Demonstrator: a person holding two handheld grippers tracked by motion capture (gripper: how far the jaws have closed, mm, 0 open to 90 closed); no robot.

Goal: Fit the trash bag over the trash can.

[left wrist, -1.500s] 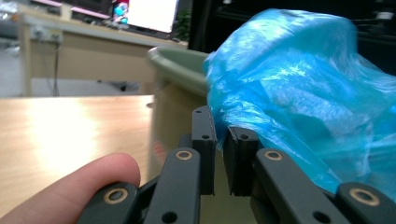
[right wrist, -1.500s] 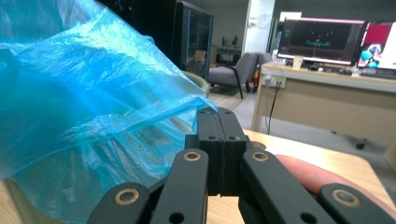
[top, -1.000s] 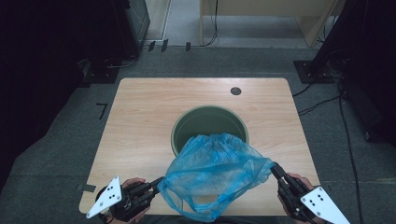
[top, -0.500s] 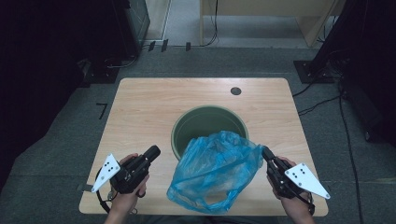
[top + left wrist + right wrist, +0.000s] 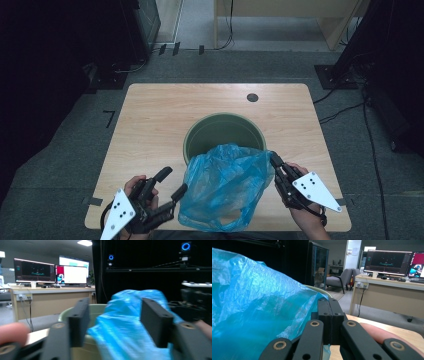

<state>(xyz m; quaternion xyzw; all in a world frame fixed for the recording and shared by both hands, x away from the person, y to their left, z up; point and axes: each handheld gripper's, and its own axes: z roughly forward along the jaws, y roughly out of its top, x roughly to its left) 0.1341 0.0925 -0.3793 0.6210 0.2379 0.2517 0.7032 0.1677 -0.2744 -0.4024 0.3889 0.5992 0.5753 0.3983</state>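
Observation:
A crumpled blue plastic bag [image 5: 225, 185] lies on the wooden table [image 5: 150, 125], its far edge draped over the rim of a round green bin [image 5: 220, 131]. My right gripper [image 5: 274, 159] is shut on the bag's right edge. In the right gripper view the pads [image 5: 329, 310] meet with blue film [image 5: 249, 302] pinched between them. My left gripper [image 5: 174, 181] sits just left of the bag. Its jaws have just been opening, and they stand apart. In the left gripper view the bag [image 5: 125, 315] lies beyond the fingers [image 5: 78, 320], untouched, with the bin's rim [image 5: 65, 312] behind.
A small dark round grommet [image 5: 252, 97] sits near the table's far right corner. Dark equipment stands on the grey floor around the table. A desk with monitors [image 5: 387, 263] stands beyond.
My left gripper let go of the bag's left edge, swung away, then returned beside it with its jaws opened. My right gripper carried the bag's right edge forward toward the bin.

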